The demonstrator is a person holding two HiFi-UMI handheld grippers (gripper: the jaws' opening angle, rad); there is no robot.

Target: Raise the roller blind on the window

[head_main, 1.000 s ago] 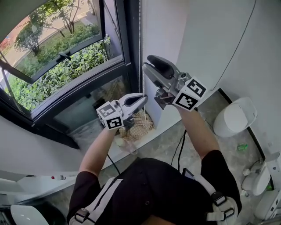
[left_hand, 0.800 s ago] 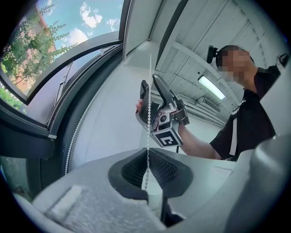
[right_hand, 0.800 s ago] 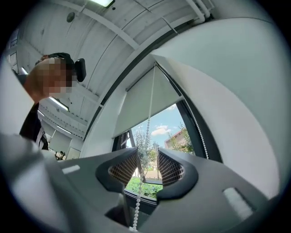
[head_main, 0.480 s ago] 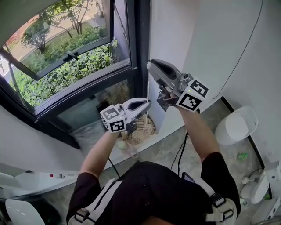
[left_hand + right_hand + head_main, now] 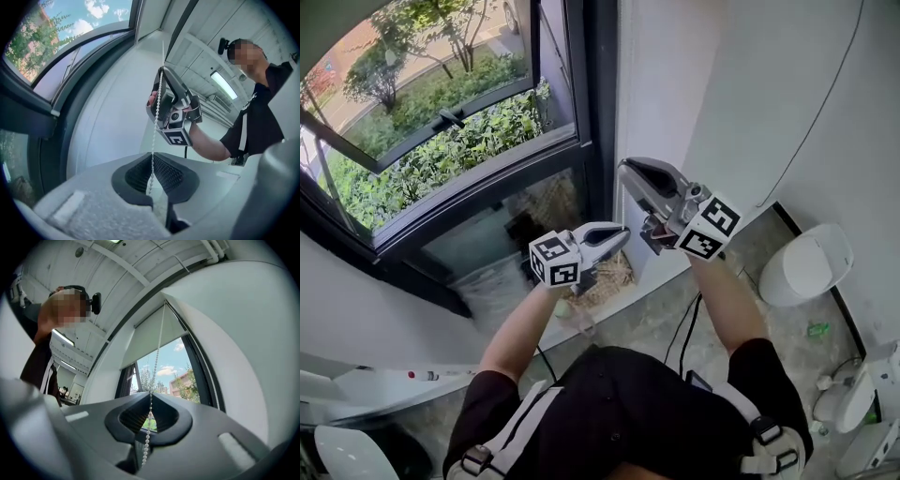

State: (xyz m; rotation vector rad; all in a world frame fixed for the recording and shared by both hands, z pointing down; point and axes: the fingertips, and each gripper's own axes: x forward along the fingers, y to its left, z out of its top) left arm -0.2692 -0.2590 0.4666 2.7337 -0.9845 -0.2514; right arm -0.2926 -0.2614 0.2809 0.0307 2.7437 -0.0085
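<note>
A white bead chain hangs beside the dark window frame. In the left gripper view it runs straight down between the jaws of my left gripper, which is shut on it. Higher on the same chain is my right gripper; its jaws have just been closing and now pinch the beads. The head view shows the left gripper level below the right gripper, both against the white wall edge. The pale roller blind covers the window's top, with sky and trees showing under it.
A woven basket sits on the floor under the hands, with a black cable trailing beside it. A white toilet stands at the right. The white wall is close behind the grippers. Greenery lies outside the glass.
Both grippers have come down the picture together along the chain. The right gripper's jaws, apart a second ago, now stand together on the beads.
</note>
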